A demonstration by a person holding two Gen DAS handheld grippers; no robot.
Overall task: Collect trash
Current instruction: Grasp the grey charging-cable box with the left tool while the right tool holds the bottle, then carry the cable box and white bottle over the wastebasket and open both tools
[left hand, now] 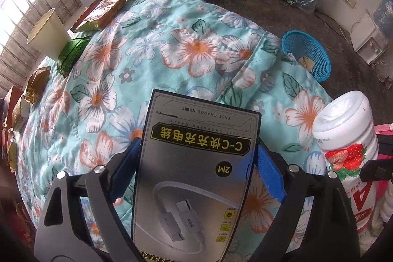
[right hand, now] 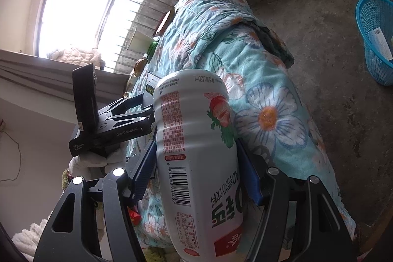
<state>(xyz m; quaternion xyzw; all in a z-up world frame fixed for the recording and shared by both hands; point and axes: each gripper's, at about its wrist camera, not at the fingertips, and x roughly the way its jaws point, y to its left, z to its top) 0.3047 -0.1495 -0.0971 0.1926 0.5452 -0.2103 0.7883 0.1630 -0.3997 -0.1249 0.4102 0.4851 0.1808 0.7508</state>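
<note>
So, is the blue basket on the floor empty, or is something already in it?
Not empty. The blue basket holds a brownish scrap in the left wrist view and a white printed paper in the right wrist view.

My right hand-held gripper (right hand: 196, 168) clamps a white strawberry drink bottle (right hand: 196, 151) (barcode facing me) above the floral quilt (right hand: 265, 95); a blue basket (right hand: 368, 23) sits on the floor.
</note>
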